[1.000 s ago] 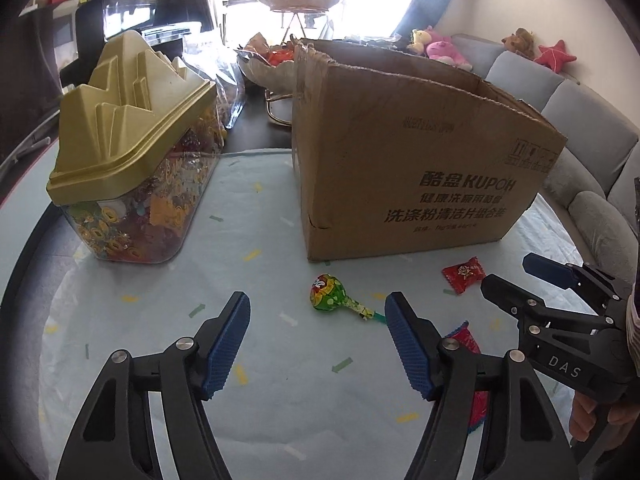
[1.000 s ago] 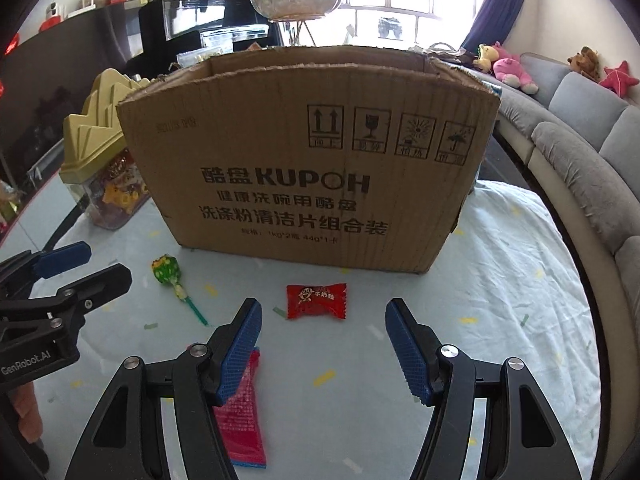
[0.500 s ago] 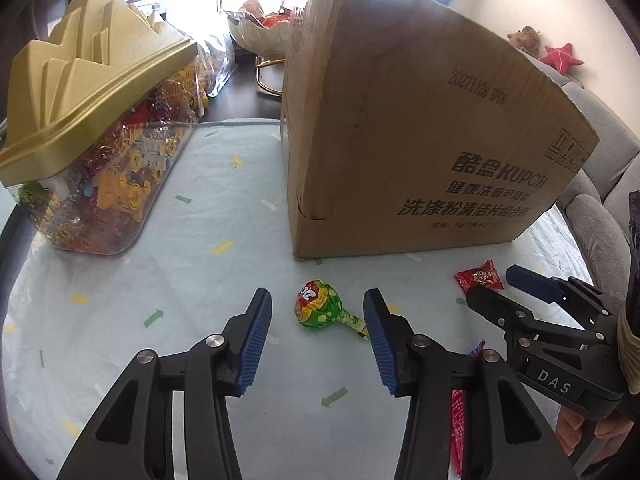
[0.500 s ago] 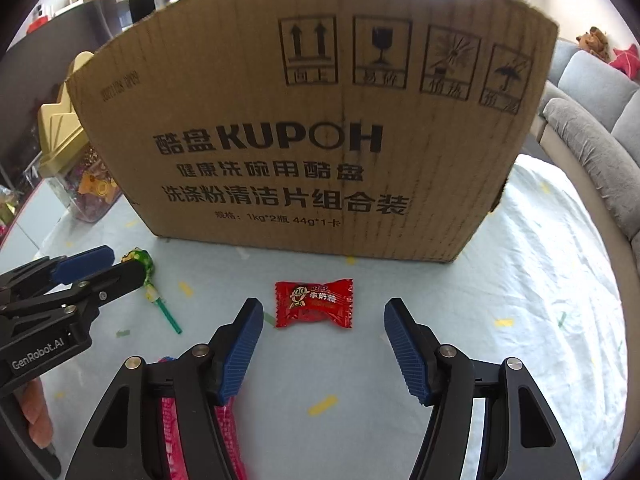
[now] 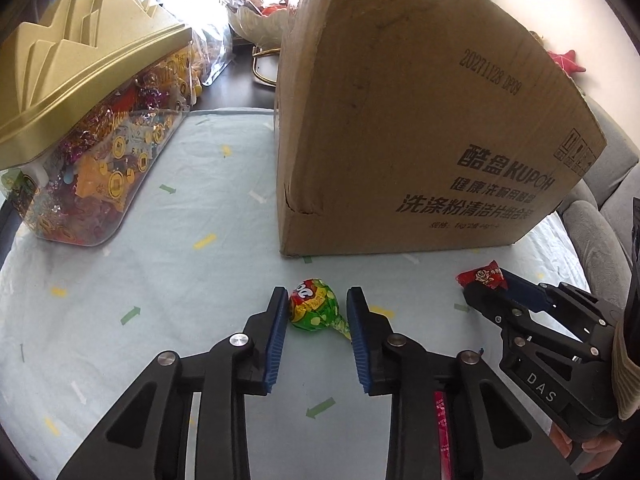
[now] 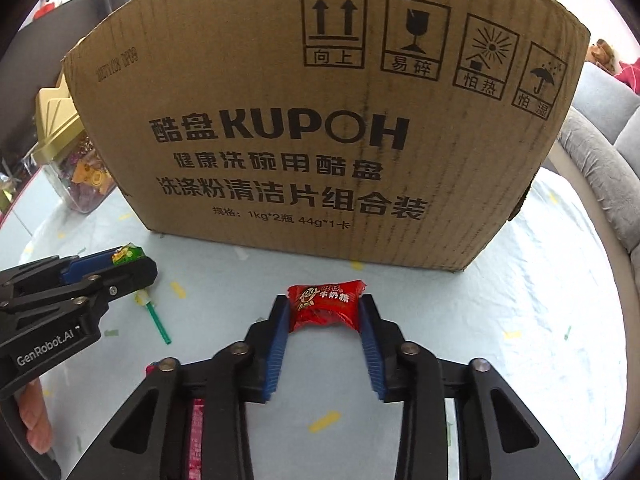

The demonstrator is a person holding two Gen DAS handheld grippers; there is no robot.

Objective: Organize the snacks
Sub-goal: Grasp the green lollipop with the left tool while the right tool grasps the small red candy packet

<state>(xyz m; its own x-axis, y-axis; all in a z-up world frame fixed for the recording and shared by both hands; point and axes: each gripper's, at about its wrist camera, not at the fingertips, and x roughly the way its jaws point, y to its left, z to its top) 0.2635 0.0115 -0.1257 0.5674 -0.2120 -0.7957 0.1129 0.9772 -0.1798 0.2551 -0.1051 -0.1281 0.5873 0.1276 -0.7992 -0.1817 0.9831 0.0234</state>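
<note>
A green lollipop (image 5: 314, 308) lies on the pale tablecloth in front of a big cardboard box (image 5: 400, 120). My left gripper (image 5: 316, 300) has its jaws closing on the lollipop head, and the blue pads touch its wrapper on both sides. In the right wrist view a red wrapped candy (image 6: 322, 304) bulges up between the pads of my right gripper (image 6: 324, 308), whose jaws are closing on it. The left gripper (image 6: 120, 264) shows there at the left, with the lollipop (image 6: 127, 254) between its fingers and the green stick trailing behind.
A clear candy jar with a gold lid (image 5: 88, 152) stands at the left of the box. A long red packet (image 6: 196, 432) lies under my right gripper. A grey sofa (image 6: 600, 140) curves past the table's right edge.
Both grippers came forward and down and narrowed their jaws. The left pads now hug the lollipop head. The right pads now squeeze the red candy, which had lain loose between them.
</note>
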